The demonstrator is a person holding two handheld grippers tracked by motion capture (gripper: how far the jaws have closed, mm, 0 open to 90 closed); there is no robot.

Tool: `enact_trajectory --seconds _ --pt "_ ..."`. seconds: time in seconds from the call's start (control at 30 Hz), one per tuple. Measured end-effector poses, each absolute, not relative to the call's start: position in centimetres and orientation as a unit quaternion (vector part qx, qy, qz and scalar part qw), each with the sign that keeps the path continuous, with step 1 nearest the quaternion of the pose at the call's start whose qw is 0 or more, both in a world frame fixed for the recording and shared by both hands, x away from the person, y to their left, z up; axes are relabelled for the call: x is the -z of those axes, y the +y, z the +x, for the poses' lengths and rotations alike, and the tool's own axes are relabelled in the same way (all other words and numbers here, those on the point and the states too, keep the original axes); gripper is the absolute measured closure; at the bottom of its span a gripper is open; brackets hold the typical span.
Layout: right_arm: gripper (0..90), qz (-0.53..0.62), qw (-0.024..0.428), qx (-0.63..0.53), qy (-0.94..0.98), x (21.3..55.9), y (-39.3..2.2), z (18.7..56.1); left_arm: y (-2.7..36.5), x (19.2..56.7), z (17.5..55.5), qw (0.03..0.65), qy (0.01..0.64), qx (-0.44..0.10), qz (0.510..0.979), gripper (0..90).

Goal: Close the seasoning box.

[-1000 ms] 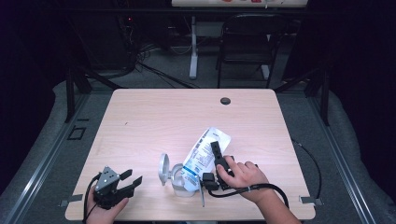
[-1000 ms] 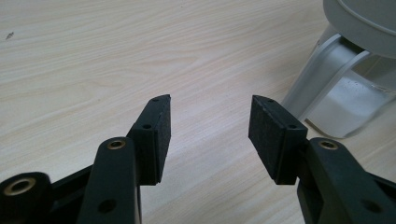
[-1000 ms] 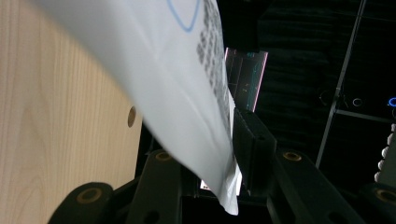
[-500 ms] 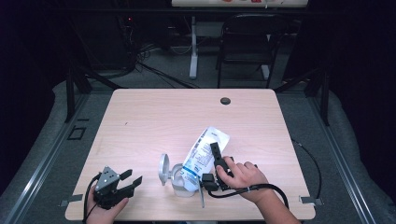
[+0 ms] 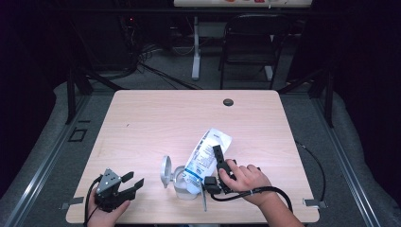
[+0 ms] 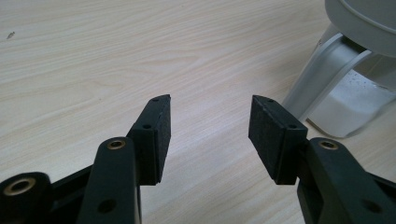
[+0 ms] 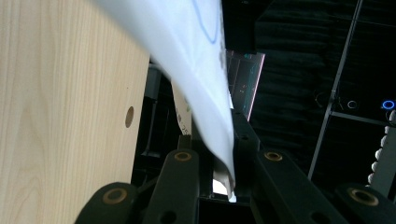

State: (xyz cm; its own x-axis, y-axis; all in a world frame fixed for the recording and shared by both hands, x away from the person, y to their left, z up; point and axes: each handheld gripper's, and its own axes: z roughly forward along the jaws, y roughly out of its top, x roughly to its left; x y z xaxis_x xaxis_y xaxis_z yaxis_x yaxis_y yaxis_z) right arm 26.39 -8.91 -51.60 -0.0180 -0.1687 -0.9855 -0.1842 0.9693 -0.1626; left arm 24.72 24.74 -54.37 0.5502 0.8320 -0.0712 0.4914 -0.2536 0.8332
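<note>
Overhead, the desk (image 5: 156, 123) is a pale wood top with rounded corners and 1 dark round hole (image 5: 228, 102) near the middle of its far edge. Most of the wood is bare; everything sits along the near edge. Dark grey floor surrounds the desk, with black metal rails running down both sides, a tangle of cables on the floor beyond the far edge, and a black chair (image 5: 248, 45) standing behind it in a dim room.

The white bag (image 5: 206, 152) with blue print leans tilted near the middle of the near edge, its lower end dipping into a clear tub (image 5: 182, 185) whose round grey lid (image 5: 166, 170) stands flipped open on the left. The right gripper (image 5: 218, 156) has just been closing its jaws on the bag; in the right gripper view the bag's edge (image 7: 219, 140) is pinched tight between the 2 jaws, with the person's hand wrapped around the gripper body.

The left gripper (image 5: 135, 182) rests by the near left corner, well apart from the tub. Its 2 pads (image 6: 158, 133) stand wide with only bare wood between them, and the lid's hinge (image 6: 327, 70) shows just beyond.
</note>
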Motion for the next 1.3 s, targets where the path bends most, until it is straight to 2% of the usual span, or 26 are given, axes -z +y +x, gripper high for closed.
enact_trajectory --seconds 1.3 --pt "84.7 -0.15 0.704 0.017 0.694 51.09 -8.57 26.06 24.68 54.44 24.75 0.433 0.43 -0.197 0.768 49.8"
